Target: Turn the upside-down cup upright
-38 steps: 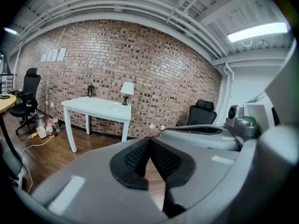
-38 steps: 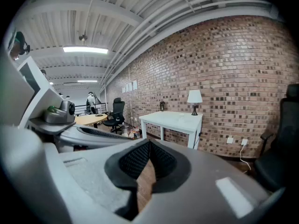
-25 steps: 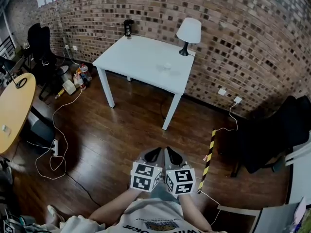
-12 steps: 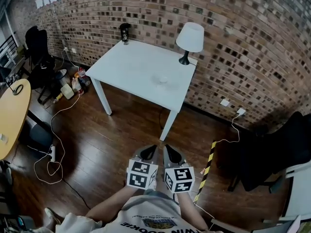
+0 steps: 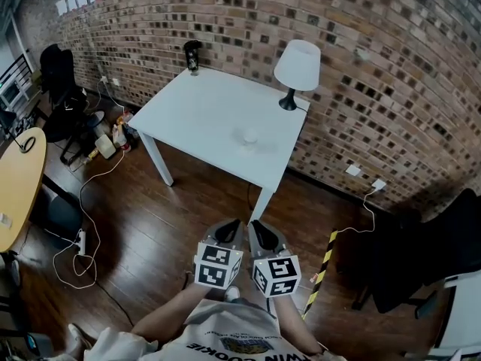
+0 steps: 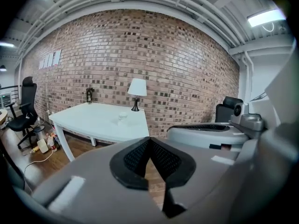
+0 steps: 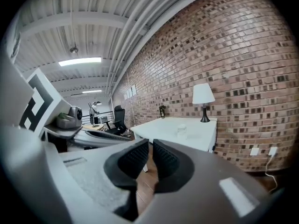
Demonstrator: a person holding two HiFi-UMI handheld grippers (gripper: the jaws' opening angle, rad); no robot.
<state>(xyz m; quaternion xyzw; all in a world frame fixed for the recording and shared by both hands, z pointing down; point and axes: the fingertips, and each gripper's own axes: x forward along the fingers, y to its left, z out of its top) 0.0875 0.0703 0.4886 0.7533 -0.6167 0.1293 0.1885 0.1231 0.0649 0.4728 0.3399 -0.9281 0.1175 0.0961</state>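
Note:
A small clear cup [image 5: 249, 136] stands on the white table [image 5: 197, 111] near its right front corner, too far off to tell which way up; it also shows as the cup [image 6: 122, 117] and the cup [image 7: 181, 130]. My left gripper [image 5: 230, 229] and right gripper [image 5: 256, 229] are held side by side over the wooden floor, well short of the table. The left gripper [image 6: 149, 143] is shut and empty. The right gripper [image 7: 151, 146] shows only a thin slit; its jaws are opening with nothing between them.
A white lamp [image 5: 296, 68] and a dark bottle-like object [image 5: 192, 56] stand at the table's back edge by the brick wall. Cables [image 5: 83, 224] and clutter lie on the floor at left near a round wooden table [image 5: 16, 179]. Striped tape [image 5: 321, 271] and a black chair [image 5: 436, 254] sit to the right.
The table and cup have drawn nearer and lower in the head view as the person walked toward them. Both grippers stayed side by side and were carried forward.

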